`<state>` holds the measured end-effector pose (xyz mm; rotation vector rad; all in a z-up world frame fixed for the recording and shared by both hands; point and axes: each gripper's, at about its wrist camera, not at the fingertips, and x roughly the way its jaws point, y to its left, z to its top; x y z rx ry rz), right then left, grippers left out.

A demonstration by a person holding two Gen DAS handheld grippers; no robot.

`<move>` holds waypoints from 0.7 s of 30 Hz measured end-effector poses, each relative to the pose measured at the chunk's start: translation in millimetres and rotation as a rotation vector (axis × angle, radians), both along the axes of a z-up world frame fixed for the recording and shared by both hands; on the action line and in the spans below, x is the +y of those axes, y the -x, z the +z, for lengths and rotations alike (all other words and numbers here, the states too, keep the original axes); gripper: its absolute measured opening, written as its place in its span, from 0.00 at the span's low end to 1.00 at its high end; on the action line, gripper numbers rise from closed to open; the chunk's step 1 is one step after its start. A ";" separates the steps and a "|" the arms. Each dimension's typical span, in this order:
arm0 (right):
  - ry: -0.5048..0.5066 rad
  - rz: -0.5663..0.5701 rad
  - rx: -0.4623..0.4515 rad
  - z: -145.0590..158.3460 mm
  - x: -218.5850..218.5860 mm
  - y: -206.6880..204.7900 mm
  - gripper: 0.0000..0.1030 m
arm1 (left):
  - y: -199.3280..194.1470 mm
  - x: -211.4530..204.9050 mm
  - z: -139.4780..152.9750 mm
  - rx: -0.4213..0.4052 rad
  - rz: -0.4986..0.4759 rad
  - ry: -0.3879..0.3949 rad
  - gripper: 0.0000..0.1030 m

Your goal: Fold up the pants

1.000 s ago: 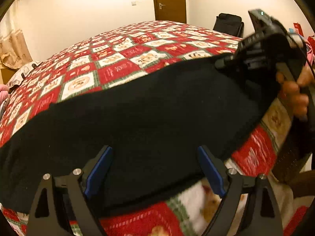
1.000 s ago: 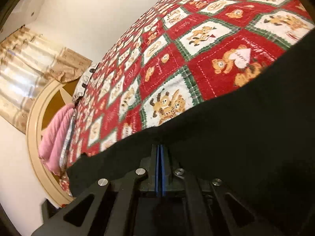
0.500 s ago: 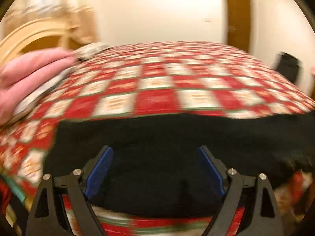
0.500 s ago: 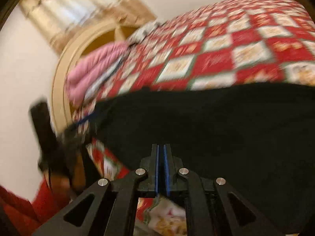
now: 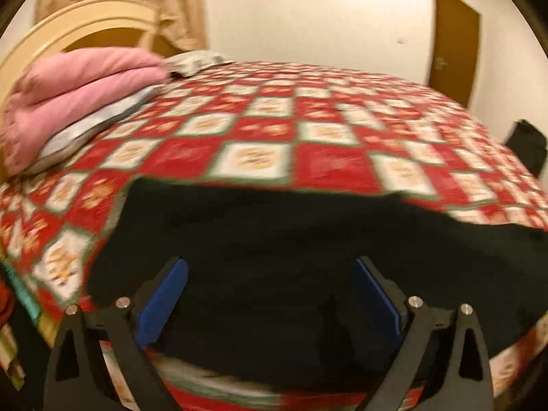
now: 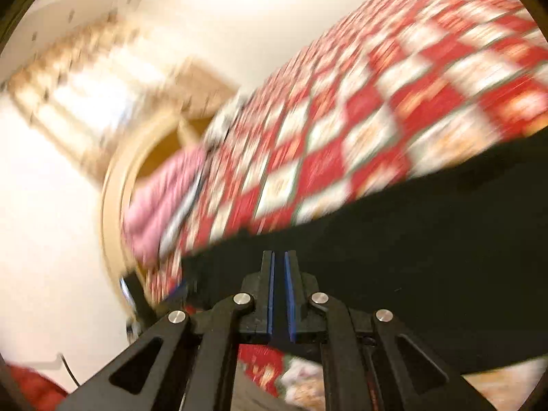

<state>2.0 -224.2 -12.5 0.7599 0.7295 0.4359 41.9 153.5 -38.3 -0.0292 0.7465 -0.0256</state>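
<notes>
Black pants (image 5: 291, 239) lie flat along the near edge of a bed with a red and white checked quilt (image 5: 260, 130). My left gripper (image 5: 270, 291) is open, its blue pads wide apart just above the pants near their left end. In the right wrist view the pants (image 6: 428, 246) run as a dark band across the bed edge. My right gripper (image 6: 280, 274) has its jaws nearly together with a thin gap, low over the near edge of the pants; I cannot tell whether cloth is between them. The right view is blurred.
A folded pink blanket (image 5: 75, 82) lies on pillows at the cream headboard (image 5: 68, 24), also in the right wrist view (image 6: 161, 198). A brown door (image 5: 452, 54) and a black bag (image 5: 527, 144) stand beyond the bed. The quilt (image 6: 376, 102) stretches behind the pants.
The left gripper swung left along the pants from their right part to their left end, staying open. The right gripper's jaws parted slightly from fully shut, and its view is tilting.
</notes>
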 end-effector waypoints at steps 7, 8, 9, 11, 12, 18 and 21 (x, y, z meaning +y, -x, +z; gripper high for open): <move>0.204 -0.564 -0.075 43.8 -162.6 84.5 0.82 | -3.9 -85.4 19.5 -0.019 -0.248 0.013 0.96; 0.257 -0.646 -0.042 47.0 -181.3 90.5 0.82 | -2.9 -97.1 20.8 -0.024 -0.271 0.000 0.96; 0.295 -0.755 0.000 44.8 -204.3 104.4 0.82 | -3.1 -105.3 21.7 -0.023 -0.288 0.002 0.96; 0.278 -0.861 0.012 38.5 -242.5 124.9 0.82 | -1.4 -122.8 19.5 -0.006 -0.341 0.017 0.96; 0.276 -0.907 0.031 32.8 -259.5 134.5 0.82 | -0.4 -127.5 17.8 -0.001 -0.351 0.012 0.96; 0.342 -0.928 0.057 4.9 -283.8 139.6 0.81 | 7.9 -150.1 -3.2 0.070 -0.378 -0.018 0.96; 0.471 -0.910 0.081 5.0 -264.9 127.8 0.80 | 7.4 -149.2 -16.9 0.129 -0.369 -0.008 0.96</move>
